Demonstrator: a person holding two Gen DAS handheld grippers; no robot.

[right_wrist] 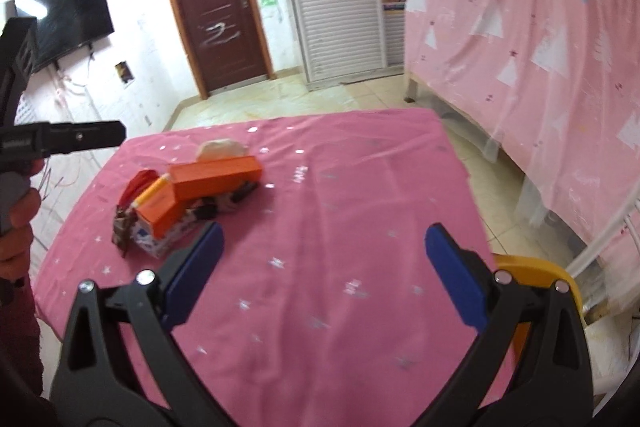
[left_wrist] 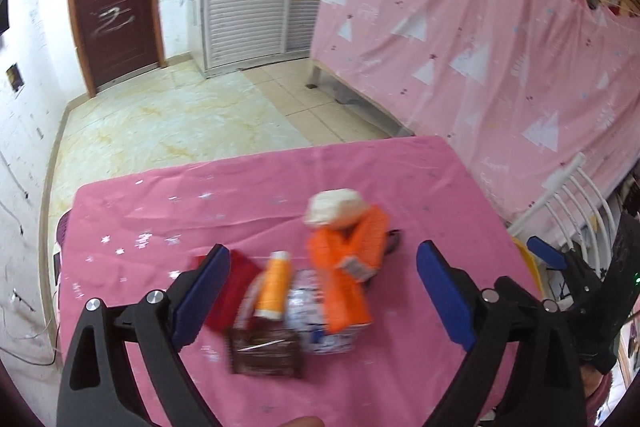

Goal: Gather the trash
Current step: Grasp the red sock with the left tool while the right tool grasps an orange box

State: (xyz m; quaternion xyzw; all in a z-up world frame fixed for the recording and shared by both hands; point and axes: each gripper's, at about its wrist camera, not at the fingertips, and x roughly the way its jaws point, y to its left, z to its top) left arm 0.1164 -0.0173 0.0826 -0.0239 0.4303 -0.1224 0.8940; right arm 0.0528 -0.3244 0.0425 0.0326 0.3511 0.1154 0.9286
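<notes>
On the pink tablecloth [right_wrist: 340, 227], the trash pile [left_wrist: 304, 291] of red wrapper [left_wrist: 236, 291], yellow tube [left_wrist: 274, 285], brown packet [left_wrist: 266, 351] and orange boxes [left_wrist: 348, 267] lies left of centre. The left gripper [left_wrist: 322, 291] hangs above the pile, jaws spread wide and empty. Right of the pile, the right gripper [right_wrist: 320, 267] is likewise wide open over bare cloth, holding nothing.

Both views are evenly, softly lit, with only faint shadows under the trash pile [left_wrist: 304, 291] on the pink tablecloth [right_wrist: 340, 211]. Motion blur smears everything — worst on the pile. Fisheye bending curves the door [right_wrist: 216, 7] and curtain [left_wrist: 500, 39] — dark vignette rings the corners.
</notes>
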